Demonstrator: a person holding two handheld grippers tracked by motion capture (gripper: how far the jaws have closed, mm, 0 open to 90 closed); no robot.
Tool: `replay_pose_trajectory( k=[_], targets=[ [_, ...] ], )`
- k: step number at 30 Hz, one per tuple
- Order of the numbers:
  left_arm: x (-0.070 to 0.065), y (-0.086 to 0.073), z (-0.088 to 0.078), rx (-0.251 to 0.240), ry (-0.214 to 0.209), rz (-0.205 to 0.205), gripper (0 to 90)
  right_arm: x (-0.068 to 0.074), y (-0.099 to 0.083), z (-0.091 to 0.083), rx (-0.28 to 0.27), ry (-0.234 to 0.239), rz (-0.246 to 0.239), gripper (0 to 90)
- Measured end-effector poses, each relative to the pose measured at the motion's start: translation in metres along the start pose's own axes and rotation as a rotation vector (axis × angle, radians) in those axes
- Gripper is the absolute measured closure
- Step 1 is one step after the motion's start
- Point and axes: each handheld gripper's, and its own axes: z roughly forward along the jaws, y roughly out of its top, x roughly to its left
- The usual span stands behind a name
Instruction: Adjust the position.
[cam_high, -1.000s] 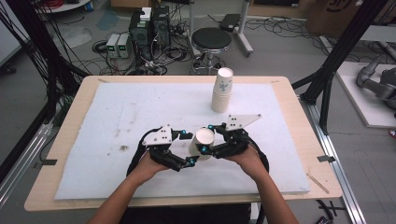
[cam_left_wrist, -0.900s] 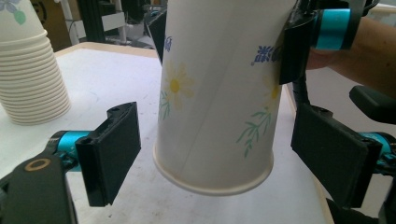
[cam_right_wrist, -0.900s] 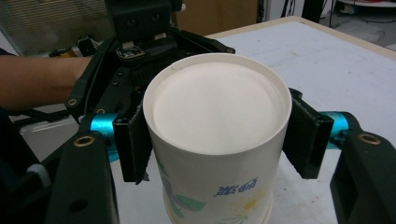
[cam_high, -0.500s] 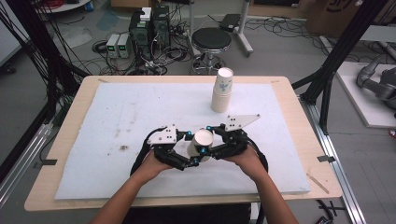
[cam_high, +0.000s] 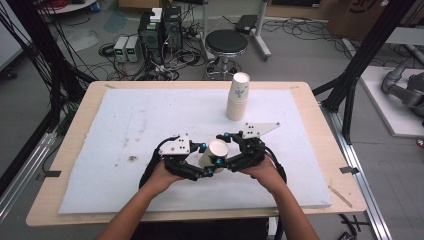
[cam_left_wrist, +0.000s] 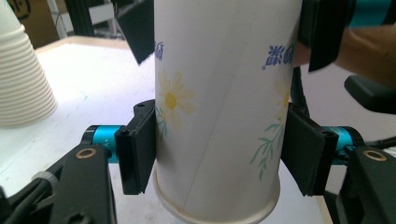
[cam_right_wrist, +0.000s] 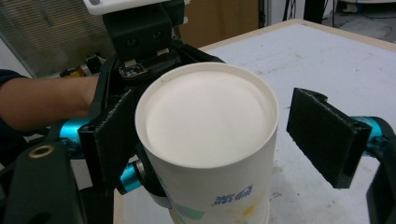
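Note:
A white paper cup (cam_high: 215, 152) with a daisy print hangs a little above the mat between both grippers. My left gripper (cam_high: 204, 161) has just been closing its jaws, and in the left gripper view both pads (cam_left_wrist: 137, 147) press the cup's (cam_left_wrist: 219, 93) sides near its base. My right gripper (cam_high: 226, 150) has just been opening its jaws. In the right gripper view the cup's (cam_right_wrist: 205, 116) flat end faces the camera, the right pad (cam_right_wrist: 327, 135) stands clear of it, and the left gripper's body (cam_right_wrist: 140, 37) is behind it.
A tall stack of paper cups (cam_high: 237, 97) stands at the back of the white mat (cam_high: 125, 130), also seen as the stack (cam_left_wrist: 18, 79) in the left gripper view. A black stool (cam_high: 226, 42) and electronics sit on the floor beyond the table.
The left gripper's jaws have closed onto the cup, and the right gripper's jaws have spread off it. Both hands have stayed where they were.

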Motion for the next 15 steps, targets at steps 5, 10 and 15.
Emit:
replay_pose_trajectory(
  k=[5, 10, 15],
  targets=[
    [0.001, 0.003, -0.004, 0.051, 0.004, -0.008, 35.0, 0.001, 0.002, -0.003, -0.009, -0.003, -0.009, 18.1],
    [0.003, 0.008, -0.010, 0.099, 0.012, -0.017, 35.6, 0.001, 0.003, -0.005, -0.014, 0.003, -0.017, 18.1],
    [0.005, 0.013, -0.015, 0.175, 0.012, -0.024, 35.8, 0.003, 0.007, -0.010, -0.016, 0.008, -0.046, 18.1]
  ],
)
